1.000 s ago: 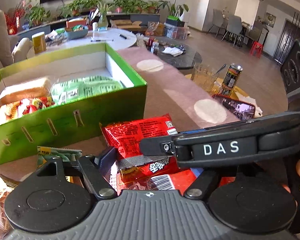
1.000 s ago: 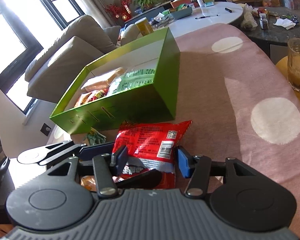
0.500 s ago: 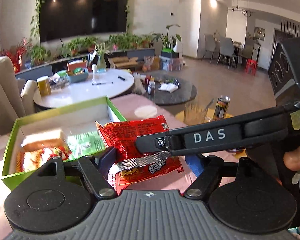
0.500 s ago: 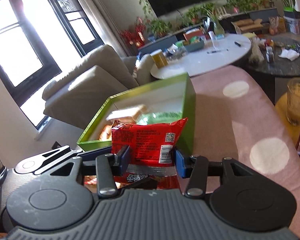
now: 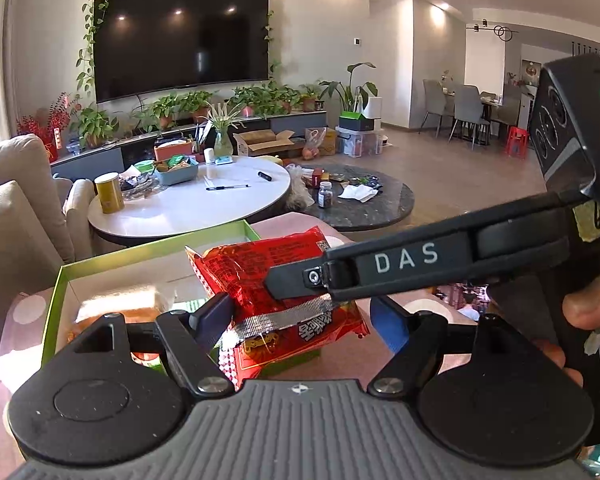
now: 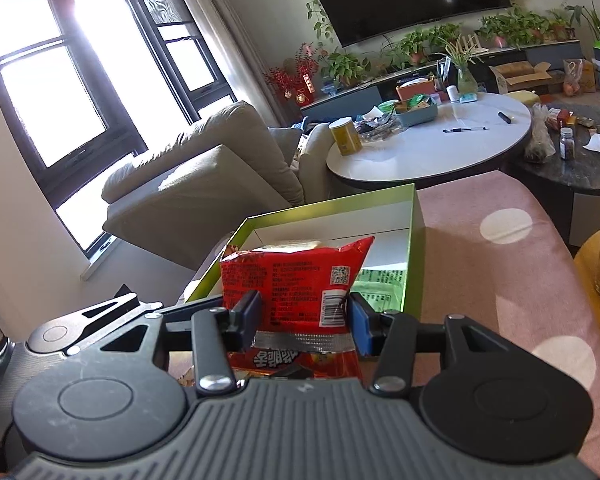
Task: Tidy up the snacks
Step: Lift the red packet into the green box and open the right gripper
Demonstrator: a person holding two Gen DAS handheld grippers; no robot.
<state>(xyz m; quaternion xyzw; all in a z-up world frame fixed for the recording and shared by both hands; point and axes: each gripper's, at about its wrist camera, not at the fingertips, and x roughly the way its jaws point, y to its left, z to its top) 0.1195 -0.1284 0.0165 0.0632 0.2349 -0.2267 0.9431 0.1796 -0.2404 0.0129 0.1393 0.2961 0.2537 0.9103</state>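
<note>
My right claw is pinching the red snack packet by its sides, holding it up in the air just in front of the green box, above the near wall. From the left camera, the packet sits between the left claw's fingers: the dark left finger touches its crinkled edge, but the blue one stands clear, so that claw is spread. The box rests on the pink spotted tabletop with a few other snacks inside.
</note>
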